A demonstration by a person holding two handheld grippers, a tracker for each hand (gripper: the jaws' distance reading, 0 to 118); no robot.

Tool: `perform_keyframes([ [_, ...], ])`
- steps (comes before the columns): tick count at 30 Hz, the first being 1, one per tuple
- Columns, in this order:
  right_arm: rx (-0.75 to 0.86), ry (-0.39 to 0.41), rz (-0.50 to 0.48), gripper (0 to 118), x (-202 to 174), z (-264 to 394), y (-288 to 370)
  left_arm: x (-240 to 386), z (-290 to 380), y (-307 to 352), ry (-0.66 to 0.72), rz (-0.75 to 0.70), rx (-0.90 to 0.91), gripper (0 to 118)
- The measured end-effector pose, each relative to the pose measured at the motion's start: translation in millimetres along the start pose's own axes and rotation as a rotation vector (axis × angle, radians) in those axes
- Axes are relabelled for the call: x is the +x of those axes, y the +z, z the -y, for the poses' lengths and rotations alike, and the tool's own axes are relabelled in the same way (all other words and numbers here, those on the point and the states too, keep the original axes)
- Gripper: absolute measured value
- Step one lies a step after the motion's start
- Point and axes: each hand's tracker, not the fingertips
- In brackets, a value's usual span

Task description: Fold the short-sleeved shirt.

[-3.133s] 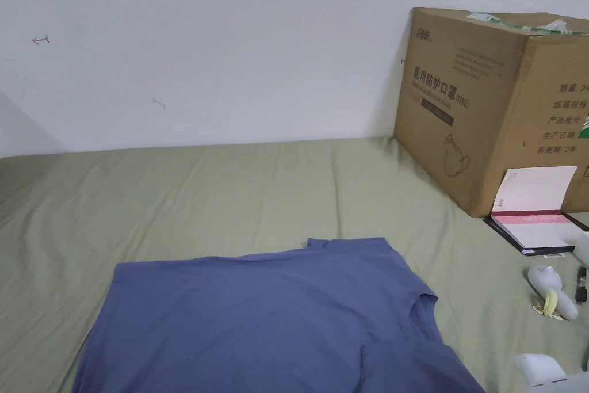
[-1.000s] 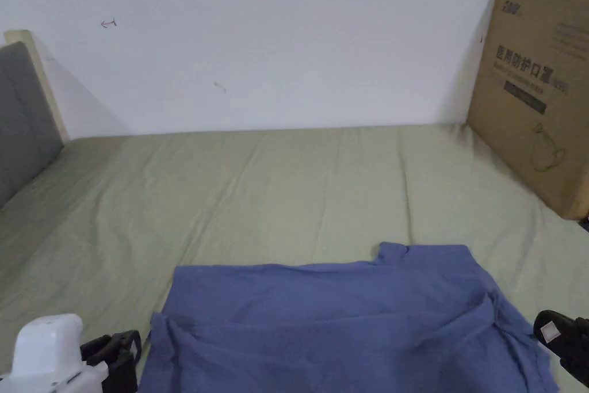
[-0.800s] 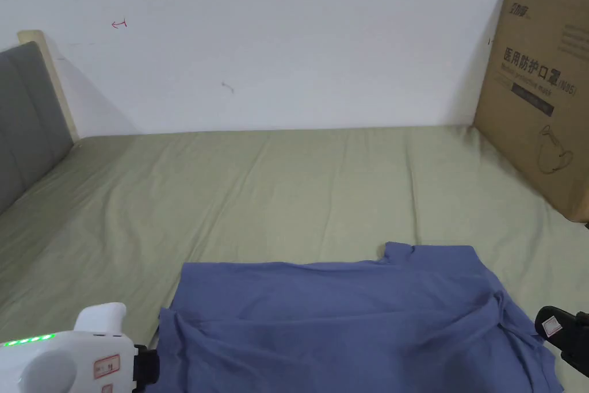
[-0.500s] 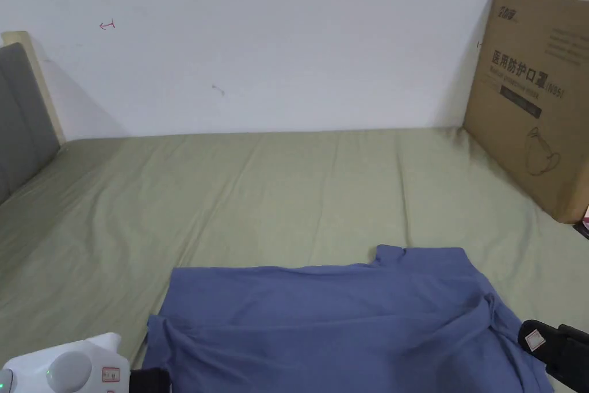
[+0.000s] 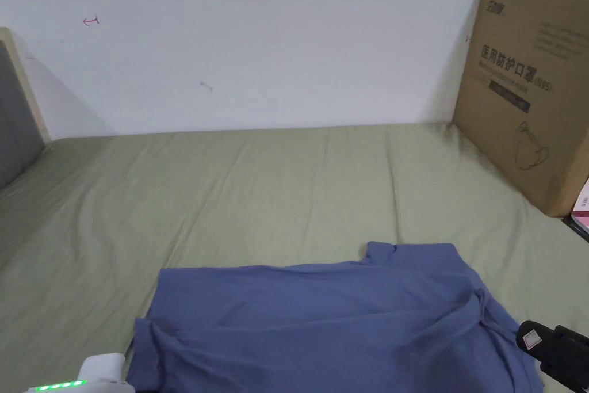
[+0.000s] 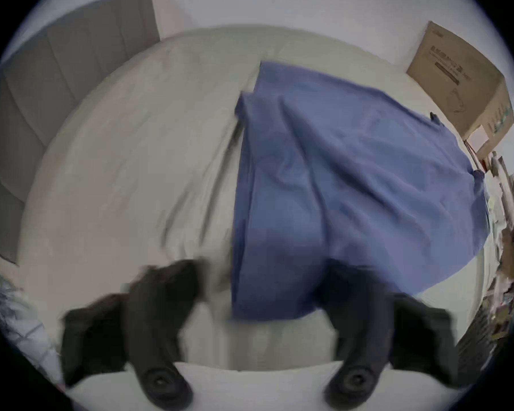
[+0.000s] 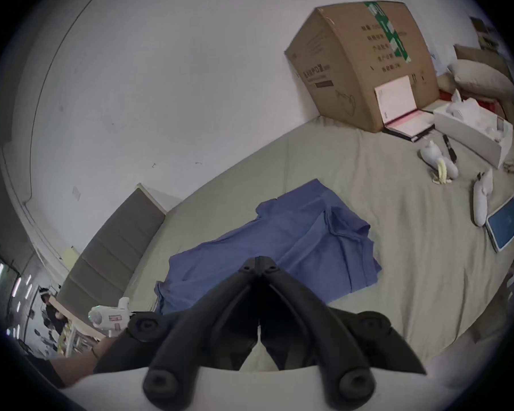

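The blue short-sleeved shirt (image 5: 322, 319) lies spread on the green bed sheet (image 5: 259, 193), with a rumpled ridge along its left edge and a bunched sleeve on the right. In the left gripper view my left gripper (image 6: 263, 270) stands open, and a lower corner of the shirt (image 6: 309, 180) lies between its blurred fingers (image 6: 167, 296). Its white body (image 5: 92, 378) shows at the head view's bottom left. My right gripper (image 7: 258, 261) is shut with nothing seen between its tips, over the shirt (image 7: 279, 239). In the head view it (image 5: 552, 348) sits just off the shirt's right edge.
A large cardboard box (image 5: 529, 95) stands against the wall at the right, with an open book (image 7: 401, 112) leaning on it. A tissue box (image 7: 475, 132), small white items (image 7: 436, 162) and a tablet (image 7: 506, 226) lie right of the shirt. A grey headboard (image 5: 11, 118) bounds the left.
The left gripper has sunk toward the bottom edge of the head view. The right gripper stays at the shirt's right edge. Since three seconds ago, both side edges of the shirt have become rumpled.
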Motion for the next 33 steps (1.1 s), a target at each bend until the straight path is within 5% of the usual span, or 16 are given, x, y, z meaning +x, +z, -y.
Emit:
perform_keyframes([
  [1, 0.000, -0.006, 0.007, 0, 3.7, -0.2, 0.0, 0.3, -1.1, 9.1, -0.007, 0.005, 0.040, 44],
  [2, -0.003, -0.010, 0.010, 0, 7.1, -1.1, -0.3, -0.4, -3.2, 15.0, -0.002, 0.033, 0.051, 19],
  [3, -0.011, -0.012, 0.009, 0, 10.4, -3.1, -1.0, -3.3, -6.0, 19.9, 0.036, 0.112, 0.035, 8],
  [6, -0.129, 0.016, -0.023, 0, 21.9, -12.8, -12.9, 0.8, -13.6, 37.3, 0.048, 0.115, 0.065, 8],
  [9, -0.227, 0.037, 0.129, 0, 32.8, -25.9, -33.4, -0.6, -22.2, 51.2, 0.039, 0.128, 0.093, 8],
  [10, -0.269, 0.025, 0.191, 17, 39.3, -31.6, -43.2, -1.8, -23.0, 54.8, 0.055, 0.150, 0.097, 8],
  [12, -0.392, -0.023, 0.240, 88, 55.4, -40.5, -64.1, -3.8, -23.4, 59.8, 0.084, 0.176, 0.099, 8],
  [13, -0.488, -0.053, 0.287, 93, 63.9, -41.7, -78.4, -5.0, -24.3, 60.2, 0.092, 0.172, 0.094, 8],
  [17, -0.602, -0.007, 0.446, 93, 89.5, -38.7, -121.1, -7.6, -24.3, 57.4, 0.116, 0.175, 0.060, 8],
  [24, -0.663, 0.106, 0.457, 91, 93.0, -23.3, -154.8, -0.4, -16.0, 48.0, 0.088, 0.144, 0.000, 8],
  [27, -0.622, 0.205, 0.447, 60, 79.9, -17.9, -149.6, -1.8, -13.4, 43.1, 0.093, 0.138, -0.015, 8],
  [30, -0.590, 0.164, 0.333, 9, 75.0, -18.5, -138.1, 0.9, -10.1, 44.6, 0.087, 0.130, -0.013, 8],
  [33, -0.550, 0.176, 0.299, 9, 75.9, -23.3, -122.5, 1.8, -10.6, 50.5, 0.081, 0.128, 0.002, 8],
])
